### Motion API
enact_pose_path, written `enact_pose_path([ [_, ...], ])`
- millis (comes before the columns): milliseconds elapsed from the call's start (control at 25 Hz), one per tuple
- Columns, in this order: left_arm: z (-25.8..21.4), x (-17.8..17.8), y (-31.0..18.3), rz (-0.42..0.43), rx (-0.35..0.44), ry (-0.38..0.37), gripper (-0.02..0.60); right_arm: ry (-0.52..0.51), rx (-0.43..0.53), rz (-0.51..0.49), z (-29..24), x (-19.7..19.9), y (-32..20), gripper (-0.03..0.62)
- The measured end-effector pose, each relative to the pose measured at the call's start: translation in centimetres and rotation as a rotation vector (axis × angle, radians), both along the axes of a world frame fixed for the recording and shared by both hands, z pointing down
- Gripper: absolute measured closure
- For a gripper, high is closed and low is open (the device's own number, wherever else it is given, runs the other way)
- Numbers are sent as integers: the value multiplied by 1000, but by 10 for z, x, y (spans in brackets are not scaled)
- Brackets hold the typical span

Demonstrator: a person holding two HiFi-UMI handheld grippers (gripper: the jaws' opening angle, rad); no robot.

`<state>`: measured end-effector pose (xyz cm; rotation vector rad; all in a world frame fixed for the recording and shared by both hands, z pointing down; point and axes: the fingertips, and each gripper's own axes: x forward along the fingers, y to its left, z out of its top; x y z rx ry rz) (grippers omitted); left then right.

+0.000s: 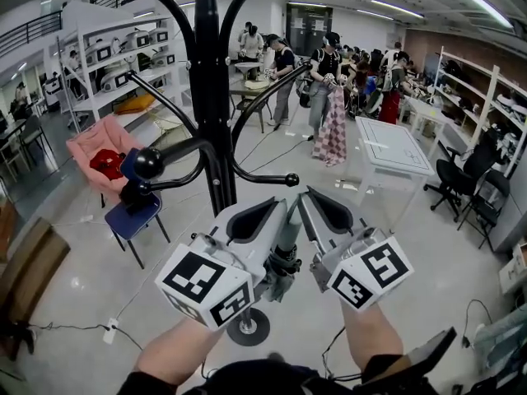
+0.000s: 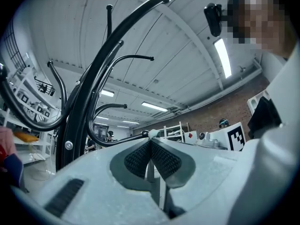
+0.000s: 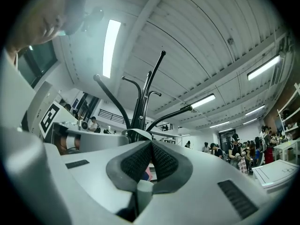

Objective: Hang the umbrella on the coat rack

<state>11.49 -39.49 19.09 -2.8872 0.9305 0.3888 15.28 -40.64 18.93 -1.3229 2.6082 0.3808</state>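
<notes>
- The umbrella [image 1: 286, 241], folded into a grey-green cylinder with dark crumpled fabric at its 6 o'clock end, sits between the two grippers, raised towards the rack, not yet hung.
- The left gripper [image 1: 278, 211] has its ribbed black pads meeting at the tips. A pale rod fills the gap behind them, apparently the umbrella's shaft, though the view is tight.
- The right gripper [image 1: 311, 200] is likewise closed, with a pale rounded piece behind its pads. Two grips probably steady the load.
- The coat rack [image 1: 216, 138] is glossy black curved tubing. Its ball-tipped hook [image 1: 263, 179] ends at 12 o'clock, just above the tips, the likely target.
</notes>
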Motion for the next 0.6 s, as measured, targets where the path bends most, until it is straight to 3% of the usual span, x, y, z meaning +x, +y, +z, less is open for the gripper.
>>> enact_pose_path([
  [600,6,1,-16,-44,10,-6,571,-37,-10,-81,8,-5,-26,585],
])
